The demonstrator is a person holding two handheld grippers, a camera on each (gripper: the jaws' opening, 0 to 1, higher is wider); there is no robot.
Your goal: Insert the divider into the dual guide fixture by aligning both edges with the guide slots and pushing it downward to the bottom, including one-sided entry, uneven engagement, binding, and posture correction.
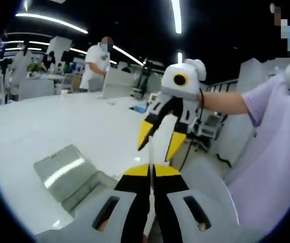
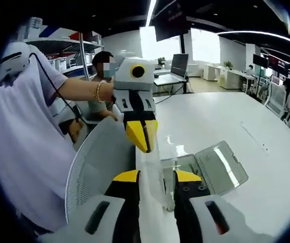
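Left gripper view, left to right: clear dual guide fixture [image 1: 69, 174] lies on the white worktop [image 1: 59, 121], low and left of the jaws. Left gripper [image 1: 151, 169] sits bottom centre, jaws nearly together, pinching the near edge of the divider [image 1: 161, 139], a thin white-clear sheet held edge-on and up off the worktop. Right gripper [image 1: 157, 135] comes in from above at centre, its yellow-tipped jaws spread around the far end of the same sheet. Its holder's arm and lilac sleeve [image 1: 266, 152] fill the right side. A person in white stands at far benches, upper left.

Right gripper view, left to right: lilac sleeve [image 2: 28, 136] and a braceleted forearm at left. Left gripper [image 2: 144, 137] hangs at centre, yellow jaw tips close together on the divider's far edge. Right gripper [image 2: 156, 177] at the bottom, jaws narrow, clamping the divider [image 2: 152, 174] between them. Fixture [image 2: 213, 169] lies on the worktop [image 2: 226, 121] just right of the jaws, apart from the divider.
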